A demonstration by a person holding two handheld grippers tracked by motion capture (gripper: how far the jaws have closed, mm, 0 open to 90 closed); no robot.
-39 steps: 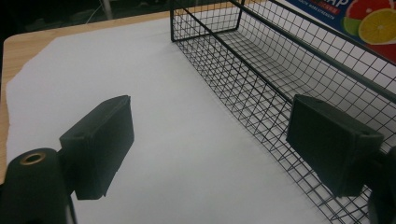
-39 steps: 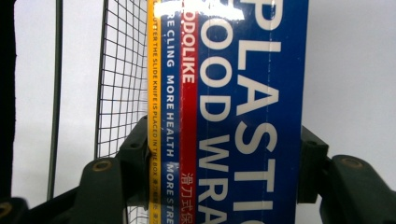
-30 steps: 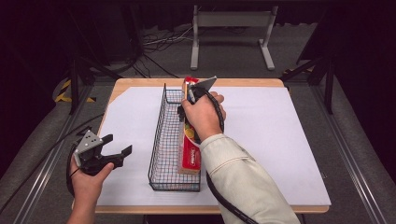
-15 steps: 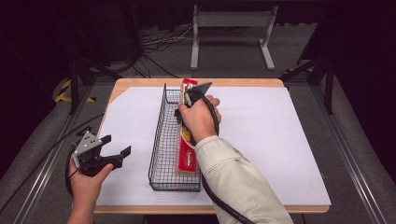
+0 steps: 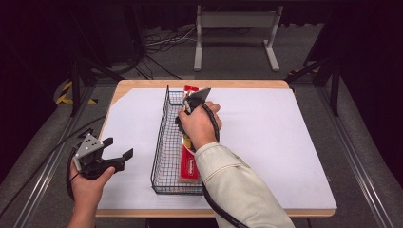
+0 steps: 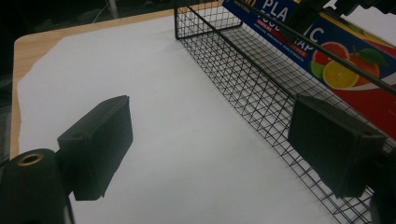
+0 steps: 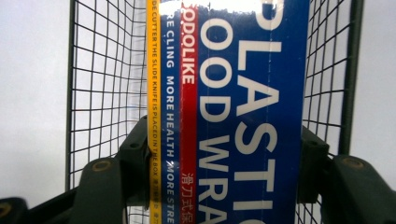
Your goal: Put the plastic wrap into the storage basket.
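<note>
Bright overhead light on the white surface (image 5: 266,142), dark surroundings; glare on the box (image 7: 233,9); near fingers (image 6: 95,144) soft.

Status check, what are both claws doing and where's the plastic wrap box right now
Right claw shut on plastic wrap box, inside wire basket. Left claw open, beside the basket, holding nothing. Nothing in the way.

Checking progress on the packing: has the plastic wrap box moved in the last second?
Yes. The plastic wrap box, held by the right hand-held gripper, has shifted slightly left, deeper into the wire basket.
</note>
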